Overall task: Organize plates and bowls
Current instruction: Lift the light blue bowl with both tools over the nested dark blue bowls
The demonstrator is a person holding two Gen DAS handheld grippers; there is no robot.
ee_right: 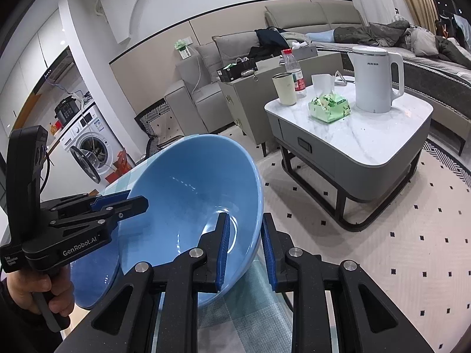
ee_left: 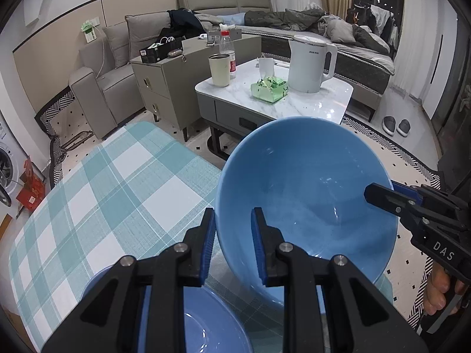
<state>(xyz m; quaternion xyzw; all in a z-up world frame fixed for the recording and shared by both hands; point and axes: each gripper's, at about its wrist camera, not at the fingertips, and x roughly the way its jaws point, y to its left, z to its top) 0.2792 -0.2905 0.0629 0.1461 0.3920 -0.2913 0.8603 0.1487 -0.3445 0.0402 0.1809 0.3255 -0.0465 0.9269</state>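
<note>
A blue bowl point(ee_left: 306, 188) is held tilted above the checked tablecloth point(ee_left: 117, 188). My left gripper point(ee_left: 232, 244) straddles the bowl's near-left rim, one finger outside and one inside, with a gap around the wall. My right gripper point(ee_right: 244, 250) straddles the opposite rim, its fingers close on the wall; it also shows in the left wrist view point(ee_left: 382, 198). The bowl fills the lower left of the right wrist view point(ee_right: 182, 206), where the left gripper point(ee_right: 129, 203) reaches its rim. A blue plate point(ee_left: 206, 323) lies on the table below the bowl, partly hidden by my fingers.
A marble-topped coffee table point(ee_left: 318, 106) stands beyond, with a white kettle point(ee_left: 309, 64), a beige cup point(ee_left: 219, 69), a bottle and a green tissue pack point(ee_left: 269, 88). A sofa, a grey cabinet point(ee_left: 164, 79) and a washing machine point(ee_right: 91, 150) stand further off.
</note>
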